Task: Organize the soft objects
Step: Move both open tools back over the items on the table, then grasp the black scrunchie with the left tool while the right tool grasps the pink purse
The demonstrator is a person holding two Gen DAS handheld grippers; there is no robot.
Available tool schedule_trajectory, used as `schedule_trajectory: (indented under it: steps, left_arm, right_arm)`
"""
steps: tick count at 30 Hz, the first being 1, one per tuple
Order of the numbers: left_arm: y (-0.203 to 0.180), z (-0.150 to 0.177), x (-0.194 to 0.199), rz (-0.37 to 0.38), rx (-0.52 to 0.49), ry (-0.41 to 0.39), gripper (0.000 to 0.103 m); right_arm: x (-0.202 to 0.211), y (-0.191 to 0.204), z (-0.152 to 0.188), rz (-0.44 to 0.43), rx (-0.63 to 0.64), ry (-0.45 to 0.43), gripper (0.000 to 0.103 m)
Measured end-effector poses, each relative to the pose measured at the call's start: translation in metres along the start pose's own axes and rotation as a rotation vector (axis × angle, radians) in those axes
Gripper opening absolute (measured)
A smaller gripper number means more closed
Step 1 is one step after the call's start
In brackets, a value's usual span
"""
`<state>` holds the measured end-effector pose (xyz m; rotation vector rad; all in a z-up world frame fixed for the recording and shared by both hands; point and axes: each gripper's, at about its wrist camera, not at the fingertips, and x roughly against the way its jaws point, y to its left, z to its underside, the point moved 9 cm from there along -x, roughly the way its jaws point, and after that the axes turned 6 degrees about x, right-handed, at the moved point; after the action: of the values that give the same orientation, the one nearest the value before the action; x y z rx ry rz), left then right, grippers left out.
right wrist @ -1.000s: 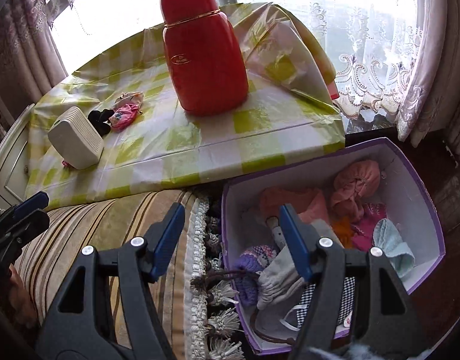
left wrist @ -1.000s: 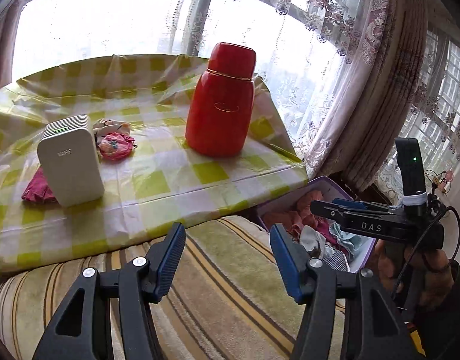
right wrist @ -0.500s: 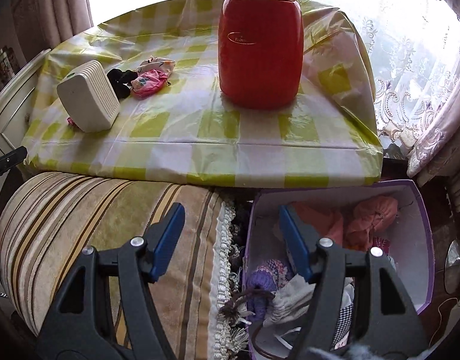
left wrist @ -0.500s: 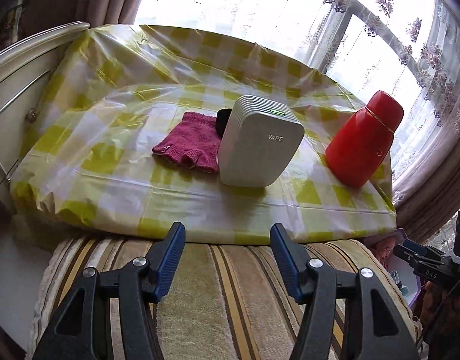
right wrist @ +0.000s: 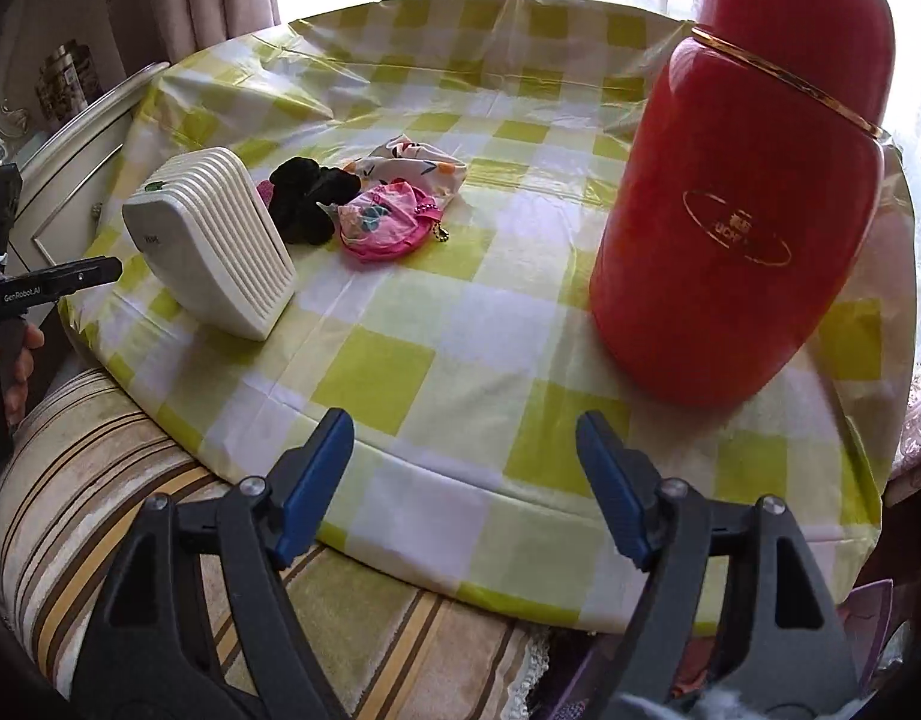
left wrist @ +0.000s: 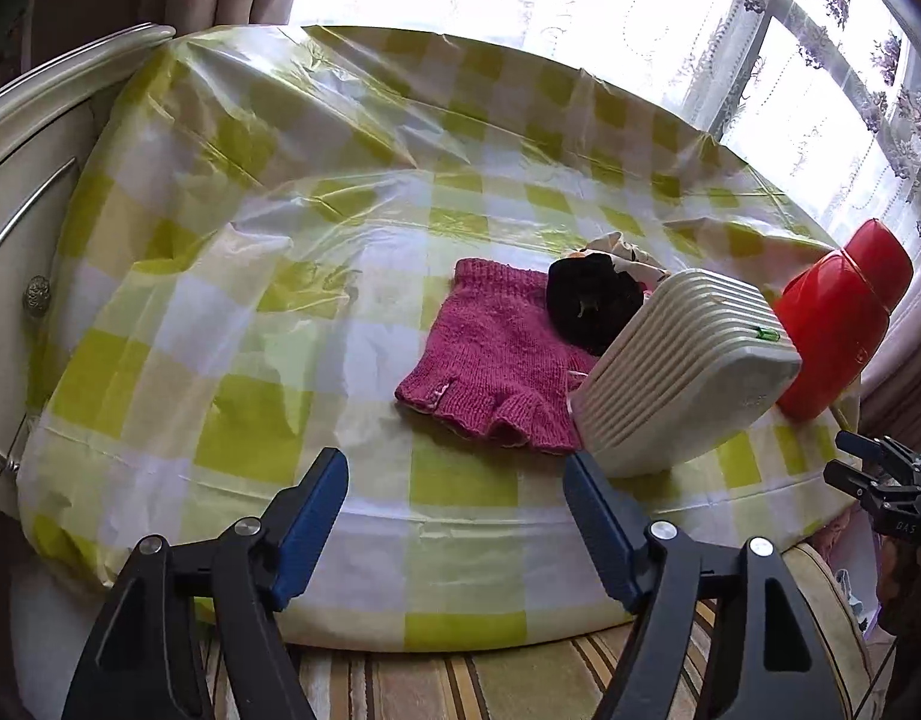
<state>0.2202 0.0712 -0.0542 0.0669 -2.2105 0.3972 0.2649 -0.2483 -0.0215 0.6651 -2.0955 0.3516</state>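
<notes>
A magenta knitted glove (left wrist: 490, 366) lies flat on the checked tablecloth (left wrist: 280, 276), just beyond my open, empty left gripper (left wrist: 454, 516). A black soft item (left wrist: 589, 303) (right wrist: 307, 198) rests on the glove's far edge. A pink pouch (right wrist: 385, 225) and a white patterned cloth (right wrist: 412, 165) lie behind it. My right gripper (right wrist: 460, 480) is open and empty above the table's near edge, well short of these items.
A white ribbed device (left wrist: 682, 372) (right wrist: 214, 249) stands beside the soft items. A tall red flask (right wrist: 742, 198) (left wrist: 838, 336) stands at the table's right. A striped cushion (right wrist: 130, 480) lies in front. A white cabinet (left wrist: 16, 192) is at the left.
Both grippers moved forward over the table's edge. The left swung left toward the magenta glove. The right lifted away from the purple box, which is now almost out of view.
</notes>
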Motion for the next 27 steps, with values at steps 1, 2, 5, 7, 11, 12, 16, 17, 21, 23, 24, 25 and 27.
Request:
schedule_trajectory:
  steps: [1, 2, 5, 7, 11, 12, 16, 17, 21, 23, 24, 25, 27]
  left_arm:
    - [-0.001, -0.005, -0.007, 0.006, -0.015, 0.010, 0.076]
    - [-0.001, -0.011, -0.014, 0.001, -0.026, 0.013, 0.076]
    - [-0.005, -0.025, -0.032, 0.026, -0.046, 0.027, 0.076]
    - [-0.006, -0.035, -0.041, 0.045, -0.048, 0.042, 0.076]
    - [-0.008, -0.049, -0.057, 0.079, -0.054, 0.066, 0.076]
    - [-0.009, -0.053, -0.060, 0.073, -0.069, 0.066, 0.076]
    - [-0.014, -0.057, -0.078, 0.058, -0.124, 0.087, 0.076]
    - [-0.015, -0.057, -0.083, 0.055, -0.136, 0.094, 0.076]
    - [-0.021, -0.060, -0.097, 0.060, -0.167, 0.099, 0.076]
    - [-0.027, -0.066, -0.099, 0.098, -0.182, 0.095, 0.076]
    - [-0.032, -0.069, -0.099, 0.133, -0.191, 0.094, 0.075]
    - [-0.036, -0.074, -0.099, 0.163, -0.202, 0.088, 0.073]
    - [-0.041, -0.084, -0.101, 0.224, -0.203, 0.083, 0.072]
  right_arm:
    - [-0.005, 0.002, -0.007, -0.011, 0.020, -0.007, 0.080]
    - [-0.012, 0.003, -0.013, -0.009, 0.036, -0.006, 0.080]
    - [-0.028, 0.006, -0.031, -0.022, 0.066, -0.013, 0.080]
    - [-0.039, 0.006, -0.040, -0.026, 0.069, -0.005, 0.080]
    - [-0.059, 0.012, -0.057, -0.052, 0.091, 0.001, 0.080]
    - [-0.064, 0.011, -0.061, -0.054, 0.097, 0.004, 0.080]
    - [-0.084, 0.012, -0.074, -0.068, 0.112, 0.013, 0.081]
    - [-0.089, 0.013, -0.077, -0.072, 0.119, 0.016, 0.081]
    - [-0.107, 0.021, -0.088, -0.084, 0.166, 0.028, 0.081]
    - [-0.114, 0.026, -0.093, -0.099, 0.173, 0.030, 0.081]
    - [-0.118, 0.028, -0.095, -0.107, 0.177, 0.030, 0.081]
    - [-0.121, 0.030, -0.096, -0.111, 0.184, 0.032, 0.081]
    - [-0.129, 0.034, -0.099, -0.115, 0.202, 0.039, 0.081]
